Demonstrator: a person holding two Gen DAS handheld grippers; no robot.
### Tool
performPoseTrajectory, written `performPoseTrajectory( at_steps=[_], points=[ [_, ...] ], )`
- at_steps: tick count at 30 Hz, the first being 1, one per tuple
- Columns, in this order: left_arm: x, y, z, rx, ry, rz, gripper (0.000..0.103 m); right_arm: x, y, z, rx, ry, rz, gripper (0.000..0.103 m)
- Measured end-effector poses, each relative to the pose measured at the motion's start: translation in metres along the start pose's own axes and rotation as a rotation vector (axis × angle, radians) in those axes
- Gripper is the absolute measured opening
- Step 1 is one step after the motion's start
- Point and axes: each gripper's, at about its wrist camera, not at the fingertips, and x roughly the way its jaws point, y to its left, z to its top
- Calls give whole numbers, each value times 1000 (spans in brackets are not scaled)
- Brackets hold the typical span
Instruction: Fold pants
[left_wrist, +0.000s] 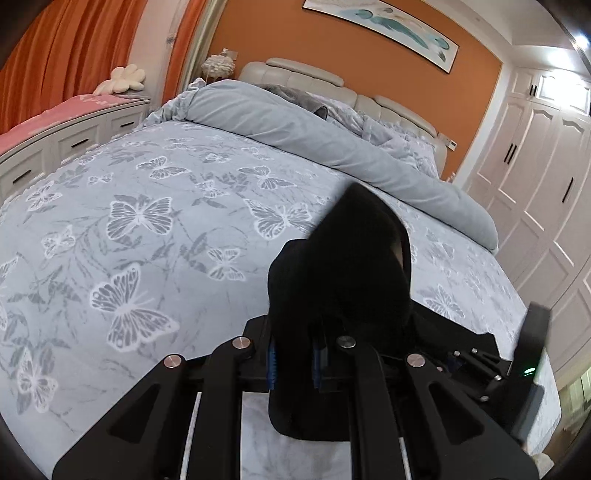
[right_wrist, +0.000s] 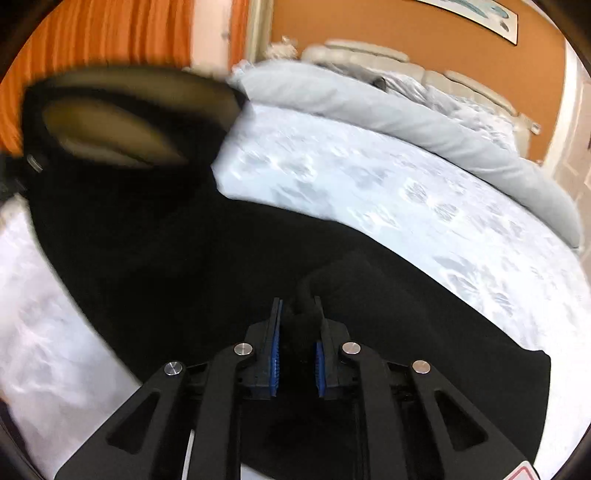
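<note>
The bunched black pants (left_wrist: 340, 266) cover the left hand-held gripper's fingertips (left_wrist: 295, 354). In the right wrist view, the lifted waistband (right_wrist: 110, 122) and bed (right_wrist: 369, 177) are smeared by blur.

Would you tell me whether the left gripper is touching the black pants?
Touching. In the left wrist view, the left gripper is shut on a bunched fold of the black pants, which rises from between its blue pads.
</note>
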Motion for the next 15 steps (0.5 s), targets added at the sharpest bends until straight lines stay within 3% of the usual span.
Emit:
performPoseTrajectory(
  at_steps=[2,4,6,8,9,10,11,12,15],
  points=[
    [0,-1,0,-6,6,-19,13,9,11,-5,3,32,75,14],
    [2,-5,-1,-6,8,-31,13,37,20,-20,-20,120,86,22],
    [4,-11,-4,13,11,-18,13,33,20,-25,-42,75,87,30],
    [7,-17,-6,29,17,-15,13,16,11,-11,-26,93,142,33],
    [8,-19,-7,33,21,-19,13,2,0,-5,1,60,162,41],
    [8,-21,-8,39,23,-23,13,-10,-13,-1,45,43,178,61],
    [8,-23,-9,43,24,-23,13,-16,-24,0,91,47,207,69],
    [9,-24,-9,50,26,-23,13,-21,-43,0,191,74,296,74],
    [12,-25,-11,58,43,-24,14,-17,-77,-11,460,121,553,74]
  ],
)
